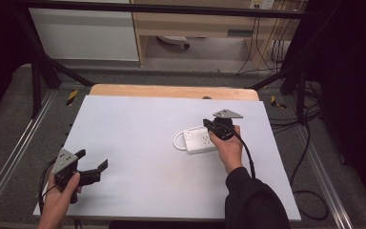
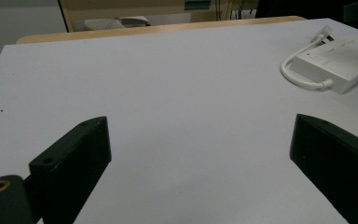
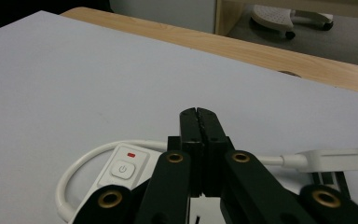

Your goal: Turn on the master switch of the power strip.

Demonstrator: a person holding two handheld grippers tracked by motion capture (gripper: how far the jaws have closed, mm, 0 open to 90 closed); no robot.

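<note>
Here our right tongs [image 1: 208,125], pressed together and empty, hover right over the power strip [image 1: 198,140] toward the bench's right edge, its length running crosswise; our left tongs [image 1: 94,164] gape apart near the front-left corner.

There is one white power strip [image 1: 199,140] on the table. It has one white cord [image 3: 86,161] that loops round its end, and one white plug [image 3: 334,161]. It has one round power button [image 3: 125,169] with one small red light [image 3: 131,154] above it. I count maybe two sockets on top, but they look blurry. There are two grippers: the left gripper [image 1: 96,164] and the right gripper [image 1: 208,125].
</note>
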